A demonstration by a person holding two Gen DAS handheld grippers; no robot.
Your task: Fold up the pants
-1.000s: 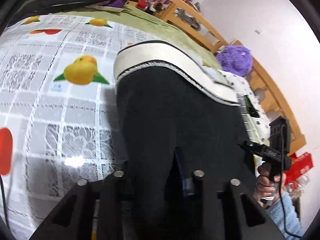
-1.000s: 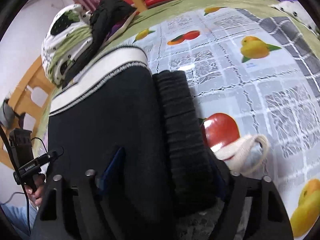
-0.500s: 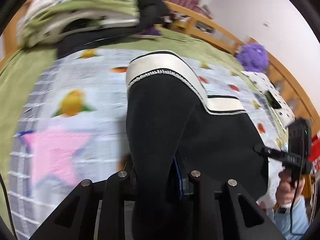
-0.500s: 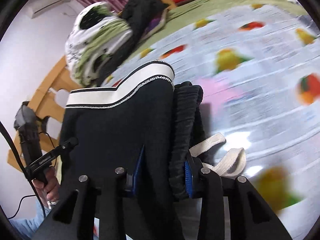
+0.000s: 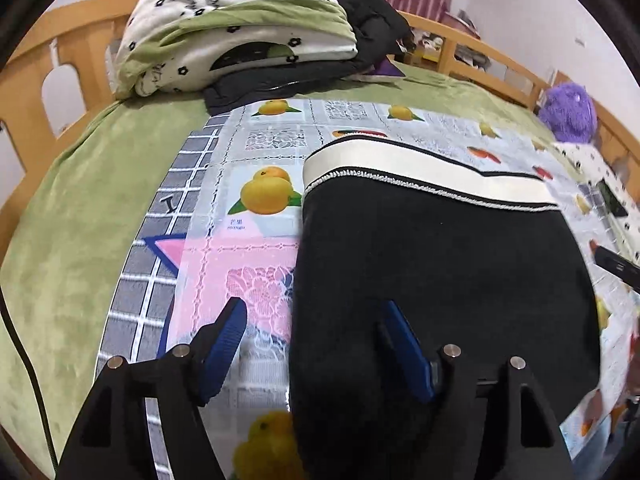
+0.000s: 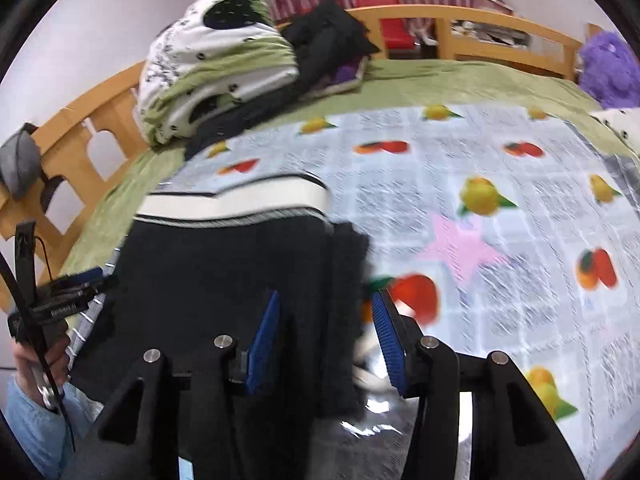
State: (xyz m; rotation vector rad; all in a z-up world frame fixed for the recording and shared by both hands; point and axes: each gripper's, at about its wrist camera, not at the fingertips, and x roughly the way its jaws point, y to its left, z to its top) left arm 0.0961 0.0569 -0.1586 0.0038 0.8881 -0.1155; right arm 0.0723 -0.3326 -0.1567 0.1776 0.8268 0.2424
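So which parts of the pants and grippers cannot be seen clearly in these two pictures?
- Left wrist view: the near end of the black pants is cut off by the lower edge, behind the left hand-held gripper.
- Right wrist view: the white waistband is motion-blurred; the drawstring is mostly hidden behind the right hand-held gripper.

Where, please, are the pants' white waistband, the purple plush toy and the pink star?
white waistband (image 5: pixel 420 162), left wrist view, middle of the band.
purple plush toy (image 5: pixel 570 112), left wrist view, its body.
pink star (image 6: pixel 460 246), right wrist view, its centre.
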